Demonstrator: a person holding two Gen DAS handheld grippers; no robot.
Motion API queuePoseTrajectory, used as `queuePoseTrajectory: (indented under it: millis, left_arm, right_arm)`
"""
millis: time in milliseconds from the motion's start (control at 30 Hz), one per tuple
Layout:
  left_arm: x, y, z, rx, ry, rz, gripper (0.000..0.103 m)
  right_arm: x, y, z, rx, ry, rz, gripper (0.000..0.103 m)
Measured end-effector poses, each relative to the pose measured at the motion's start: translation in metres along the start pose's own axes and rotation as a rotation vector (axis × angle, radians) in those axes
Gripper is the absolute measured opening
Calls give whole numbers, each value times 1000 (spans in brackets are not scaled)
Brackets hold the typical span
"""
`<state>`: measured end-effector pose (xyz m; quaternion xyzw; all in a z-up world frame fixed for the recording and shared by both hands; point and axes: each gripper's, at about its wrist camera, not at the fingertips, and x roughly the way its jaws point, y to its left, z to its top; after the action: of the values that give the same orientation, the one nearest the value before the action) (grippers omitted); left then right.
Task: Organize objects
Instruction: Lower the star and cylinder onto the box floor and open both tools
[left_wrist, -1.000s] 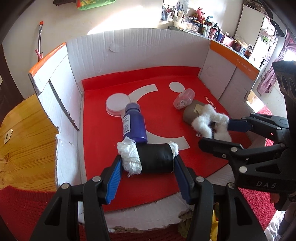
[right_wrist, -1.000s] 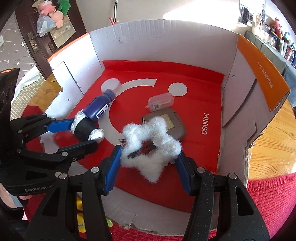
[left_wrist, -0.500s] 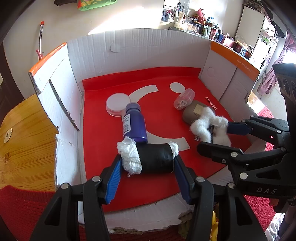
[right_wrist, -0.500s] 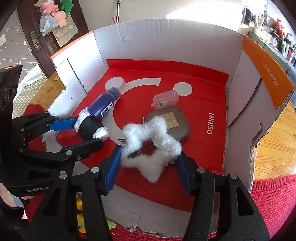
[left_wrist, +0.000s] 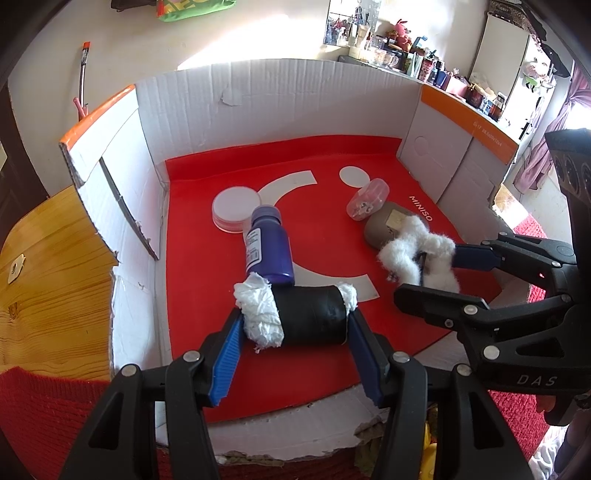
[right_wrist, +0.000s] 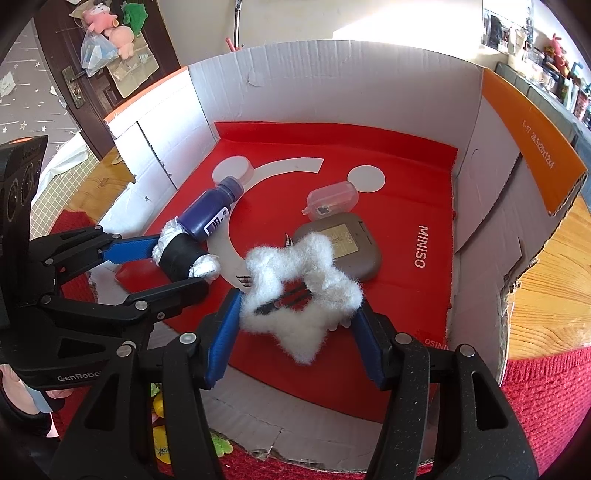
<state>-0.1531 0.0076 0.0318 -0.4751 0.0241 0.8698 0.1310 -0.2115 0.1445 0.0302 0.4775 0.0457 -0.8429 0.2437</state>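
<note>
Left gripper (left_wrist: 295, 325) clamps black roll (left_wrist: 314, 314) — right gripper (right_wrist: 295, 321) opening around fluffy star (right_wrist: 299, 295).

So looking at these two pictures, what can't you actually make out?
- Small clear case: its contents are too small to identify in either view.
- Yellow and green items outside the cardboard box: mostly hidden behind the gripper frames in the right wrist view.
- Grey case: part hidden by the fluffy white star clip in the left wrist view.
- Blue bottle: label print too small to read.
</note>
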Motion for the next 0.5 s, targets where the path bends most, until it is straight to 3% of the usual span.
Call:
queuePoseTrajectory:
  millis: [500]
  left_arm:
    - [-15, -1, -3, -17, -33, -12, 60]
  right_arm:
    - [-12, 7, -2, -21, -46, -6, 72]
